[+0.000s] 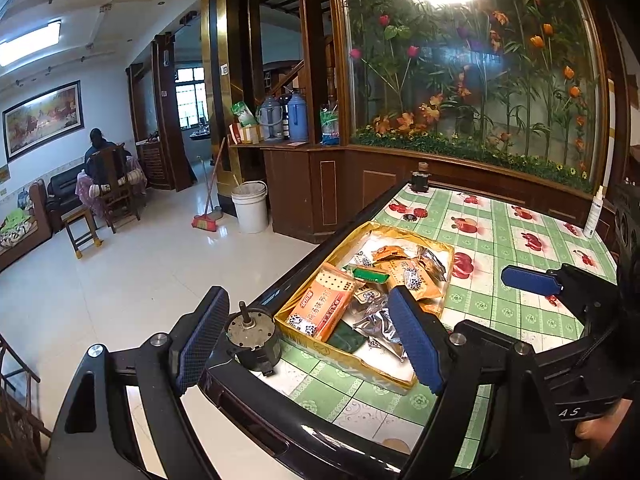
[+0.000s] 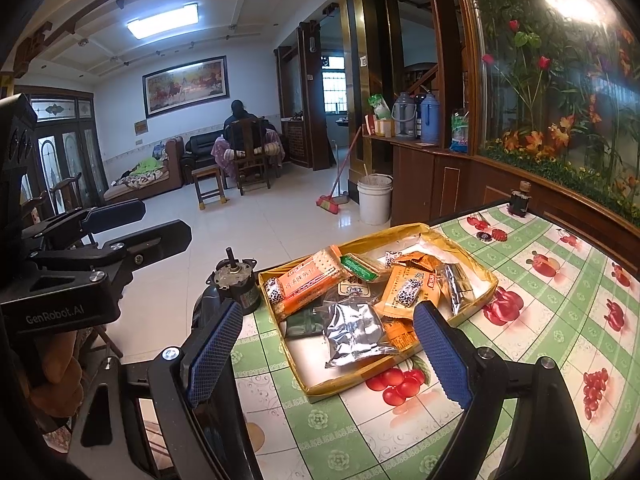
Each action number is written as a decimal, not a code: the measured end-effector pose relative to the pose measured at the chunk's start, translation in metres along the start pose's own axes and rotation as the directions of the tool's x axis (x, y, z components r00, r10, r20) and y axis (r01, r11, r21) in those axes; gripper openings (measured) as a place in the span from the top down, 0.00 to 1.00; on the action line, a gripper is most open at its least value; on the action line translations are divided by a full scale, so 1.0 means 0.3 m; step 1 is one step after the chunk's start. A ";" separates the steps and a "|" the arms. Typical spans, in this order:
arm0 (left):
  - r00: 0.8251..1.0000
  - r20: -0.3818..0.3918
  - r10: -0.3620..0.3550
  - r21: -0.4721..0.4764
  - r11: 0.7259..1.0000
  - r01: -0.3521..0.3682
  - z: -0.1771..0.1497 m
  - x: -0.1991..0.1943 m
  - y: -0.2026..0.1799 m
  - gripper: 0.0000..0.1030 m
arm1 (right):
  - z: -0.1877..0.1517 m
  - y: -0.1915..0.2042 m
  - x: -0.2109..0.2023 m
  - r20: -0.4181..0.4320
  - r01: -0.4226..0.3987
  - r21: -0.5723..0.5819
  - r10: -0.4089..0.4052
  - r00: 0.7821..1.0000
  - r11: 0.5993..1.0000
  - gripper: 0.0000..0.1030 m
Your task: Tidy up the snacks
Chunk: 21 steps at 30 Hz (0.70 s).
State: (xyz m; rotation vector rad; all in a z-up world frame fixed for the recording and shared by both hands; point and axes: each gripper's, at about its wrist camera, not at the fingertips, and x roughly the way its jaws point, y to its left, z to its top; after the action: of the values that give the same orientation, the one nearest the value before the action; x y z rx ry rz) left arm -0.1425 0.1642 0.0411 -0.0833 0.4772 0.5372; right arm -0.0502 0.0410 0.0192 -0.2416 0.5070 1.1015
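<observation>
A shallow gold cardboard tray sits near the table's left edge and holds several snacks: a long orange cracker pack, a green bar, orange packets and a silver foil bag. My left gripper is open and empty, just short of the tray's near corner. My right gripper is open and empty, over the tray's near side. The right gripper also shows in the left wrist view, the left one in the right wrist view.
A small round motor stands at the table's corner beside the tray. A dark jar and bottle caps are at the far end, a white spray bottle at the far right. The table edge drops to tiled floor.
</observation>
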 end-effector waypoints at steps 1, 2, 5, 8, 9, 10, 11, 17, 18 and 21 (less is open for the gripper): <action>1.000 -0.001 0.000 0.001 1.000 0.000 0.001 0.001 -0.001 0.20 | 0.000 0.000 0.000 -0.001 -0.001 0.000 0.001 1.000 1.000 0.14; 1.000 -0.001 -0.002 -0.002 1.000 0.002 0.000 0.000 0.001 0.20 | 0.000 0.000 0.000 -0.001 0.000 0.000 0.000 1.000 1.000 0.14; 1.000 0.000 -0.001 -0.001 1.000 0.001 0.000 0.000 0.000 0.20 | -0.003 0.000 0.000 0.001 0.002 -0.001 -0.002 1.000 1.000 0.14; 1.000 -0.002 -0.003 0.002 1.000 0.003 -0.005 0.004 -0.004 0.20 | -0.003 0.001 -0.001 0.002 0.003 -0.001 -0.003 1.000 1.000 0.14; 1.000 -0.002 -0.004 0.003 1.000 0.004 -0.007 0.006 -0.007 0.20 | -0.003 0.000 -0.001 0.002 0.002 0.000 -0.002 1.000 1.000 0.14; 1.000 -0.002 -0.005 0.004 1.000 0.005 -0.011 0.007 -0.010 0.20 | -0.003 0.001 -0.001 0.002 0.003 0.000 -0.003 1.000 1.000 0.14; 1.000 -0.001 -0.006 0.005 1.000 0.006 -0.010 0.008 -0.011 0.20 | -0.003 0.001 -0.001 0.002 0.003 -0.001 -0.003 1.000 1.000 0.14; 1.000 -0.002 -0.006 0.006 1.000 0.006 -0.020 0.005 -0.018 0.20 | -0.006 0.001 -0.006 0.004 0.005 -0.001 -0.005 1.000 1.000 0.14; 1.000 -0.002 -0.006 0.006 1.000 0.006 -0.019 0.005 -0.018 0.20 | -0.006 0.001 -0.007 0.005 0.004 -0.002 -0.004 1.000 1.000 0.14; 1.000 -0.002 -0.007 0.009 1.000 0.007 -0.019 0.005 -0.017 0.20 | -0.007 0.002 -0.012 0.009 0.005 -0.002 -0.005 1.000 1.000 0.14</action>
State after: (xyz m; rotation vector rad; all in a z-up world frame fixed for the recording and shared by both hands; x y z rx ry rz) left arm -0.1411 0.1593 0.0350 -0.0766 0.4807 0.5284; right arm -0.0525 0.0376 0.0192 -0.2394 0.4972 1.0974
